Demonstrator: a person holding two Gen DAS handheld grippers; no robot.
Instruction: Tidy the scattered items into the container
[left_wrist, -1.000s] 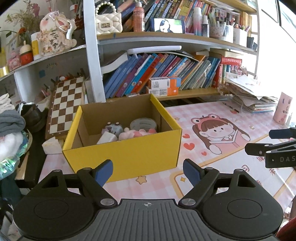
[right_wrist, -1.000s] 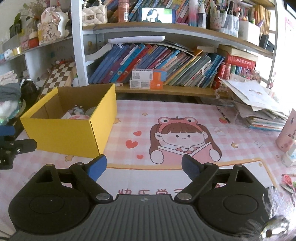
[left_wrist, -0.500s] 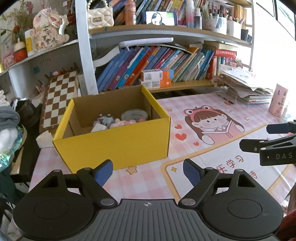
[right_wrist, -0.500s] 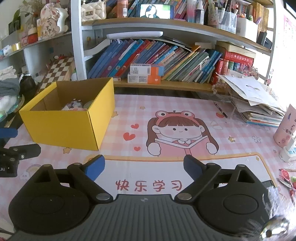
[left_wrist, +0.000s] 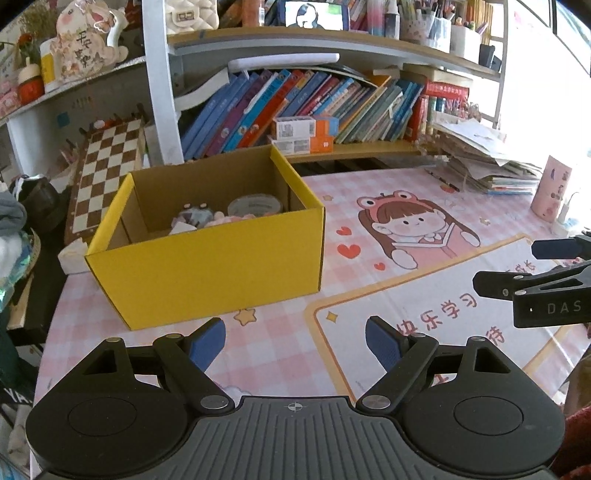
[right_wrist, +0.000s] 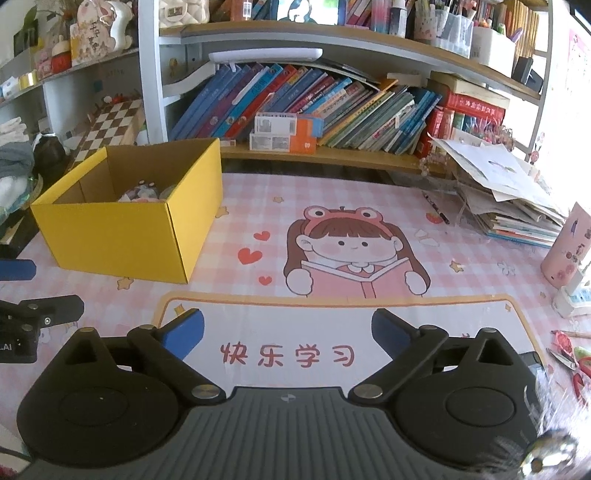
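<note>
Yellow cardboard box (left_wrist: 207, 258) on the pink cartoon desk mat (left_wrist: 417, 295), small items inside.

Sits open-topped at the left of the counter (right_wrist: 480, 280), in front of the chessboard (left_wrist: 107, 173) and bookshelf (right_wrist: 332, 107); holds a roll of tape (left_wrist: 255, 205), a small plush figure (left_wrist: 194, 216) and other bits too hidden to name. Left hand-held gripper (left_wrist: 295, 341) spread wide and empty, just short of the box's near wall. Right hand-held gripper (right_wrist: 288, 332) likewise wide and empty, over the mat's white panel, well apart from the box.
</note>
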